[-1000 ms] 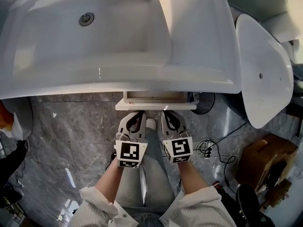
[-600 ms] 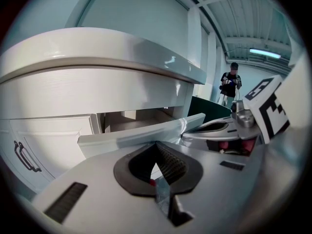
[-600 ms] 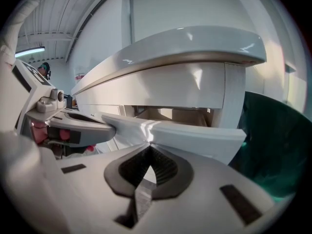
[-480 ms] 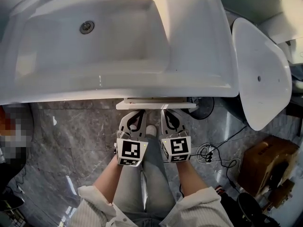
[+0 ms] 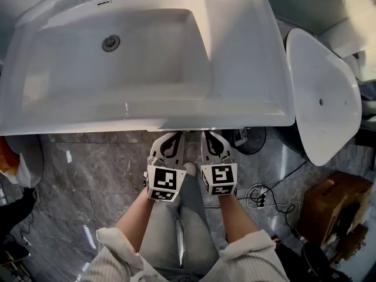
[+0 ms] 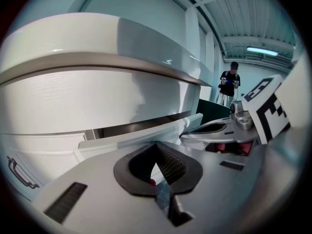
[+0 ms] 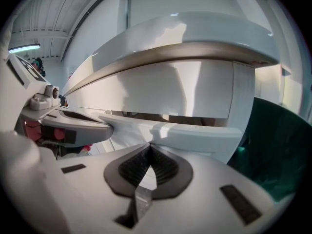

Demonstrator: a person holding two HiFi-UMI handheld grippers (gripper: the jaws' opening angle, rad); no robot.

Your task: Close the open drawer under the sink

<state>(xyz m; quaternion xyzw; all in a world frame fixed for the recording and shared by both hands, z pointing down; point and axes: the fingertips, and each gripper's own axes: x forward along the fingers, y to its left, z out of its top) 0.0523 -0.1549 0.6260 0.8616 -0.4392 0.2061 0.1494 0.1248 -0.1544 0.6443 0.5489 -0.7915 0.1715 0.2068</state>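
Observation:
The white drawer front [image 6: 141,138] sits under the big white sink [image 5: 247,69], with only a narrow dark gap [image 6: 129,127] above it. It also fills the right gripper view, where the drawer front [image 7: 195,135] lies just beyond the jaws. In the head view the sink's front rim hides the drawer. My left gripper [image 5: 171,140] and right gripper [image 5: 214,140] are side by side below that rim, both shut and empty. Each one's tips rest against the drawer front, the left gripper [image 6: 157,145] and the right gripper [image 7: 149,145].
A white oval basin [image 5: 323,87] stands to the right of the sink. A cardboard box [image 5: 329,198] and loose cables [image 5: 264,190] lie on the grey marble floor [image 5: 94,169]. My legs are below the grippers. A person [image 6: 229,84] stands far off.
Both grippers have moved forward under the sink rim. The drawer front, which stuck out below the sink before, has slid in and no longer shows in the head view.

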